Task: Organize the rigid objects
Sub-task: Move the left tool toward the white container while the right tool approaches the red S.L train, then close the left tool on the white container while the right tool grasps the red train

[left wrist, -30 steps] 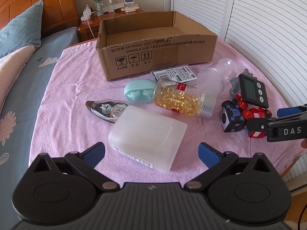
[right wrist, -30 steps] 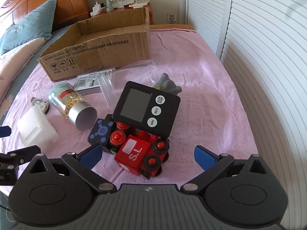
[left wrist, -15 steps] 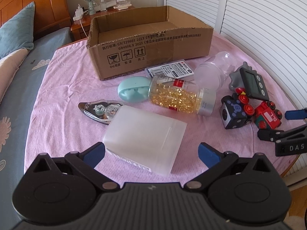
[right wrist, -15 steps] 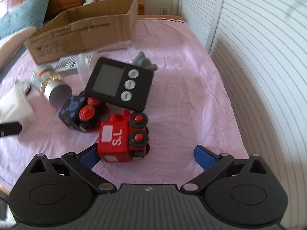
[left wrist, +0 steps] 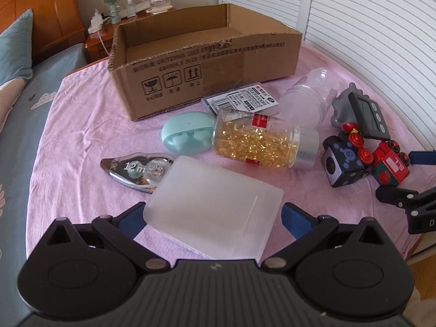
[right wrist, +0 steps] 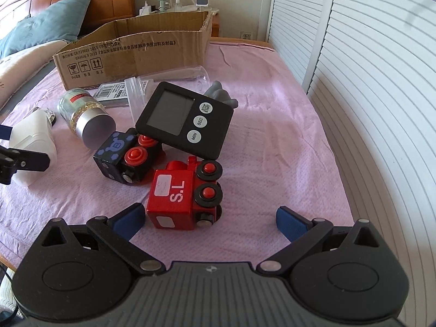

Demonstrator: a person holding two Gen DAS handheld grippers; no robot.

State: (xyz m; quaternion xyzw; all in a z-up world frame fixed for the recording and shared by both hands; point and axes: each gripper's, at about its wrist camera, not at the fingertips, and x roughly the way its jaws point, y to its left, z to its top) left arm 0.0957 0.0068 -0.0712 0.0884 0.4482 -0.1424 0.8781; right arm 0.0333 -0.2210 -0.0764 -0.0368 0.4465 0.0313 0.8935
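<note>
Frosted plastic fills your left view: the translucent box [left wrist: 215, 209] lies flat on the pink-covered counter [left wrist: 81, 125], and your left gripper [left wrist: 214, 219] has its fingers spread wide either side of it, blue pads flanking its near end without touching as far as I can tell. That straddle looks like a set-up for a pinch across the width.

Over on the right, your right gripper [right wrist: 208, 219] is open too, and the red toy train [right wrist: 185, 193] sits between the fingers, tight against the left pad at 9 o'clock, with a wide gap at 3 o'clock. You'd want to centre before closing, I'd say.

The cardboard box [left wrist: 201, 62] waits at 12 o'clock, open-topped, the likely home for all this.

In the way: the black toy block [right wrist: 128, 155] is just beside the train at 11 o'clock, and the black timer [right wrist: 185, 120] leans propped above both. The pill bottle [left wrist: 261, 143], mint earbud case [left wrist: 188, 132] and tape dispenser [left wrist: 136, 169] lie between the frosted box and the carton, so lift clear over them.
</note>
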